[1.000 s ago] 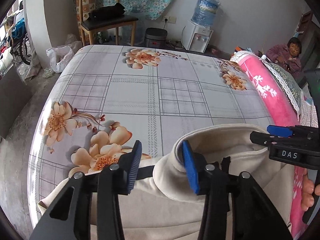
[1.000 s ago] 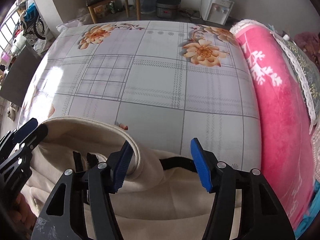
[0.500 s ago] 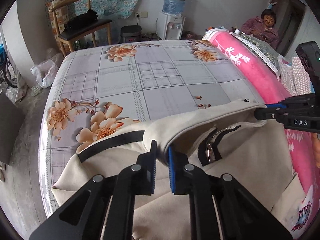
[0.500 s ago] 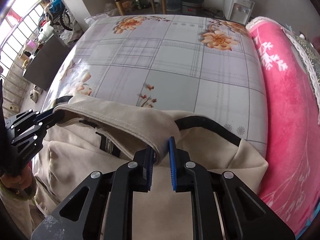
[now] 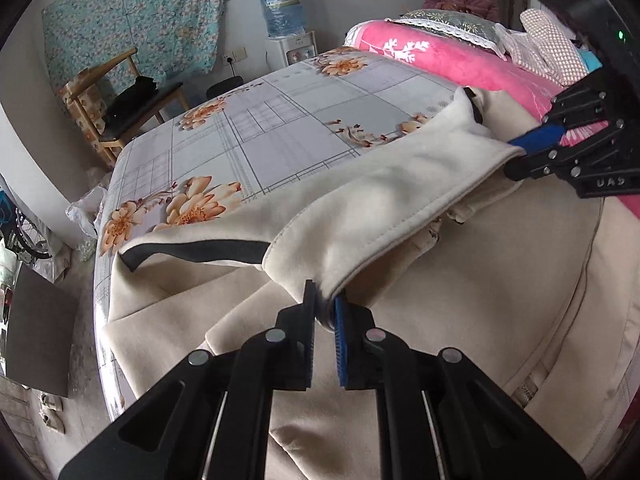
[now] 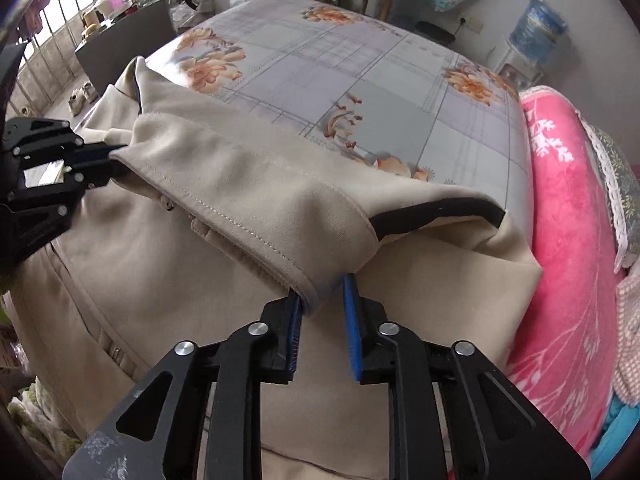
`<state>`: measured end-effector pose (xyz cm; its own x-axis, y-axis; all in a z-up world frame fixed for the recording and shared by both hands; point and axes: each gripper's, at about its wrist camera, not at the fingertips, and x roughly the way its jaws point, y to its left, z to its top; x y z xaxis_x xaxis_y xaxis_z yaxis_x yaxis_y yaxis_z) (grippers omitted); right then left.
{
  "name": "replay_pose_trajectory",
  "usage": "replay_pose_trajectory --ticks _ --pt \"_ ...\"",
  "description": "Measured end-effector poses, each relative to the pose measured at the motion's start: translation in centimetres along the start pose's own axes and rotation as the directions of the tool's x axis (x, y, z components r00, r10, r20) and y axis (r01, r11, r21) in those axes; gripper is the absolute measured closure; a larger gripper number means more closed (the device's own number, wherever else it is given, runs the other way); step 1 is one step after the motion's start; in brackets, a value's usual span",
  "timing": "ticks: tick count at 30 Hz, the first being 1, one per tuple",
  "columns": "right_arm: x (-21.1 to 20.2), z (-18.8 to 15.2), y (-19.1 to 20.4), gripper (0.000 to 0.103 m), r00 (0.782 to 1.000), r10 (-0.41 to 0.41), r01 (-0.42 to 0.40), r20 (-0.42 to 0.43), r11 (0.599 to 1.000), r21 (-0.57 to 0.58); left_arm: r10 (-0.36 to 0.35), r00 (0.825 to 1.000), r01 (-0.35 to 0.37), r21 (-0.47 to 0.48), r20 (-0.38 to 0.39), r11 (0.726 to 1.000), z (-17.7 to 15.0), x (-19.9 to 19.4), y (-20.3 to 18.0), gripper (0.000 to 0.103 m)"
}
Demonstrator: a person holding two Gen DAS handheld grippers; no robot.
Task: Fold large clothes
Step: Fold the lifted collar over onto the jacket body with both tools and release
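My left gripper (image 5: pixel 325 307) was clamped on one end of the cream jacket's (image 6: pixel 168 280) collar (image 5: pixel 384 200). My right gripper (image 6: pixel 322 300) had the other end between its jaws, which were opening. A second before, both had stood wide and the jacket lay bunched; now it was stretched across the floral bed (image 5: pixel 280 120).

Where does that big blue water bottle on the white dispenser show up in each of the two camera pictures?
Left wrist view: the water bottle is at top centre, against the back wall beside the hanging floral cloth.
Right wrist view: the water bottle is at upper right, blurred, beyond the bed's far corner.
Shared landmark: the pink blanket along the bed's side.
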<state>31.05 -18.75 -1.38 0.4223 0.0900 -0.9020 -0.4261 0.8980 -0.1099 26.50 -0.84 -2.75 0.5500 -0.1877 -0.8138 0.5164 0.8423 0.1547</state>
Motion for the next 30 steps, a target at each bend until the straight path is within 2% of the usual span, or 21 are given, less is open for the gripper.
replay_pose_trajectory --ticks 2,4,6,9,11,14,17,20,21,24,26,28,29,30 --pt "-3.0 0.3 -0.7 0.06 0.993 0.067 -0.071 0.1 0.997 0.033 -0.003 1.0 0.003 -0.005 0.014 1.0 -0.2 0.0 0.1 0.095" --pt "-5.7 1.1 -1.0 0.057 0.971 0.133 -0.145 0.201 0.988 0.044 -0.011 1.0 0.011 -0.014 0.021 1.0 -0.2 0.0 0.2 0.095" --pt "-6.7 2.4 -1.1 0.057 0.951 0.177 -0.198 0.254 0.978 0.062 -0.02 1.0 0.02 -0.023 0.022 1.0 -0.1 0.2 0.3 0.095" --pt "-4.2 4.3 0.0 0.062 0.947 0.238 -0.259 0.218 0.963 0.077 -0.027 1.0 0.028 -0.038 0.015 0.999 -0.1 0.4 0.4 0.093" --pt "-1.2 4.7 1.8 0.074 0.958 0.247 -0.257 0.15 0.965 0.057 -0.046 0.999 0.046 -0.063 0.011 0.997 -0.2 0.2 0.7 0.092" --pt "3.2 3.9 3.7 0.077 0.973 0.224 -0.226 0.054 0.974 0.02 -0.098 0.995 0.099 -0.097 0.009 0.99 -0.5 -0.9 1.5 0.087" --pt "4.1 3.2 4.1 0.077 0.975 0.212 -0.213 0.068 0.977 0.008 -0.165 0.985 0.169 -0.142 0.04 0.975 -1.1 -3.3 2.7 0.087" --pt "4.0 3.0 3.7 0.077 0.97 0.233 -0.235 0.072 0.972 0.024 -0.217 0.969 0.235 -0.181 0.115 0.955 -0.6 -5.4 4.0 0.087" --pt "4.1 2.9 3.6 0.077 0.969 0.234 -0.236 0.074 0.971 0.021 -0.226 0.964 0.251 -0.196 0.142 0.948 0.1 -5.7 4.4 0.087" --pt "3.8 2.9 3.7 0.073 0.969 0.234 -0.236 0.073 0.972 0.016 -0.217 0.963 0.25 -0.226 0.16 0.941 2.6 -4.6 4.5 0.087" --pt "3.9 2.9 3.9 0.07 0.969 0.236 -0.238 0.078 0.971 0.017 -0.219 0.965 0.249 -0.238 0.145 0.939 3.9 -2.8 4.3 0.087" --pt "3.8 2.7 4.0 0.068 0.969 0.236 -0.237 0.079 0.972 0.001 -0.167 0.984 0.178 -0.231 0.067 0.957 4.5 0.2 3.6 0.087" --pt "3.5 2.4 3.9 0.067 0.968 0.239 -0.239 0.076 0.971 -0.01 -0.151 0.988 0.15 -0.239 0.016 0.959 4.4 1.6 3.6 0.087" --pt "3.0 2.2 3.7 0.068 0.968 0.235 -0.234 0.084 0.972 -0.021 -0.167 0.985 0.153 -0.261 -0.031 0.953 3.9 3.1 3.6 0.087"
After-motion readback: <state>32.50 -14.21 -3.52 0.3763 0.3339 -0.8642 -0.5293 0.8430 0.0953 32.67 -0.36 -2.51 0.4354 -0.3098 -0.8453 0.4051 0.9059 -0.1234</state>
